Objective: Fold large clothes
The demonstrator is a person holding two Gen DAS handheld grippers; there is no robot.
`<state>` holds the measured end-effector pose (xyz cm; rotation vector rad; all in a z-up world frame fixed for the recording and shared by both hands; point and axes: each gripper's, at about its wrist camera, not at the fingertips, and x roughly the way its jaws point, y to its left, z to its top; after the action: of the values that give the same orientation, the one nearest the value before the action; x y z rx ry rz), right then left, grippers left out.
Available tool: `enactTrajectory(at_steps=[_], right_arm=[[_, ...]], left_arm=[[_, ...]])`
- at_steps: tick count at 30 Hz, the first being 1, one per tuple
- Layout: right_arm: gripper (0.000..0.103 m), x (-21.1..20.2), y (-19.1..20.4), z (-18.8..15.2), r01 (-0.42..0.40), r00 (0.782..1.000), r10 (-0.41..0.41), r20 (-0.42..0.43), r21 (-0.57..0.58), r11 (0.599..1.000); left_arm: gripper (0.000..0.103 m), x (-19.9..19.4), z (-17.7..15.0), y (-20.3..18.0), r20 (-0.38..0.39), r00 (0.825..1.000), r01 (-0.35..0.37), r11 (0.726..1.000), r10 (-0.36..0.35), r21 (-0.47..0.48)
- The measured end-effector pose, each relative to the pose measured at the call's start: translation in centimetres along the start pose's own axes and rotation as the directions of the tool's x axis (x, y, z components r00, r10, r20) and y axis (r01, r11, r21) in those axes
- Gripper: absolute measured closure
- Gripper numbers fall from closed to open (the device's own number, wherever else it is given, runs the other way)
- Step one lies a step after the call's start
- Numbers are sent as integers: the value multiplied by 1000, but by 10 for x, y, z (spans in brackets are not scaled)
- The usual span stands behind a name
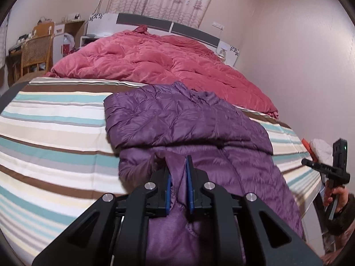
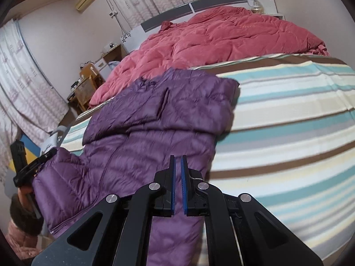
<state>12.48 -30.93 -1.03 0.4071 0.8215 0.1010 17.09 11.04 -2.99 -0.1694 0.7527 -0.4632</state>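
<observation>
Striped bed (image 1: 55, 119) carries the purple jacket (image 1: 188, 119); your left gripper (image 1: 178, 177) and right gripper (image 2: 178, 175) fingers pinch its hem nearly closed. Next, carry it toward the collar.

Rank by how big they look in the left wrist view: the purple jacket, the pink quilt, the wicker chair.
1. purple jacket, though nearness to the camera enlarges it.
2. pink quilt, close in apparent size; unsure against the jacket.
3. wicker chair, clearly smallest.

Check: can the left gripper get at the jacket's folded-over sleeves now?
Probably not yet: the left gripper is shut on the purple jacket hem. The sleeves lie uncovered ahead, so releasing would free it.
</observation>
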Motion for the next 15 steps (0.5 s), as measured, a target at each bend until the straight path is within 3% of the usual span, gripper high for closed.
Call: enactTrajectory(at_steps=[4,7,11,15], right_arm=[[97,-2,-6,-9,28,999,-29,-26,-33,999],[97,-1,-6,-37,70,992,-81,-96,-105,992],[97,-4,-11,-78,67,982,-97,-161,-181,981],[97,-9,-16,-117,76,964,-150,-219,-314,946]], left_arm=[[92,12,8,-4,0,1000,7,1000,-7,-6],[92,16,8,-8,-3,1000,13,1000,-13,0],[92,15,6,-12,0,1000,8,1000,-8,14],[92,15,4,-8,-1,1000,-3,1000,3,8]])
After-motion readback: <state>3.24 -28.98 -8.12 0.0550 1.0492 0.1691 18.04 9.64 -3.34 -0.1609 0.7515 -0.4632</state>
